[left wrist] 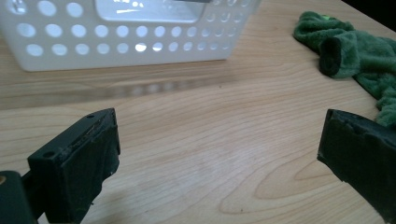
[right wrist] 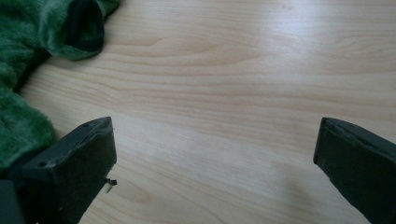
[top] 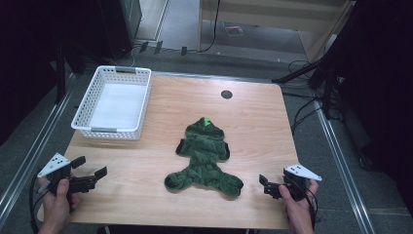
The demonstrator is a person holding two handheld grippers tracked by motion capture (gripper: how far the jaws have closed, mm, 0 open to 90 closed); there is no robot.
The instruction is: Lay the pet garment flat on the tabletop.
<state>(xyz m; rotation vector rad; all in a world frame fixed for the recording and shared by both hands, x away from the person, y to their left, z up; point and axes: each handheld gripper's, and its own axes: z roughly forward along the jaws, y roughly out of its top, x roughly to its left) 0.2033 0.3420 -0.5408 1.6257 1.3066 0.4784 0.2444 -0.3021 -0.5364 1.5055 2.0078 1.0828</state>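
Both grippers hang low over the table [top: 146,195], left gripper [top: 91,171] and right gripper [top: 267,185] spread wide on nothing, flanking the green fleece suit [top: 204,156].

Garment [top: 204,156] mid-table [top: 253,122]; basket [top: 114,102] behind it (far left corner).

Both hands sit low at the near edge, one at each corner. Left gripper [top: 90,172] has its jaws spread wide, nothing between them. Right gripper [top: 267,185] too, jaws wide apart, pointing inward.
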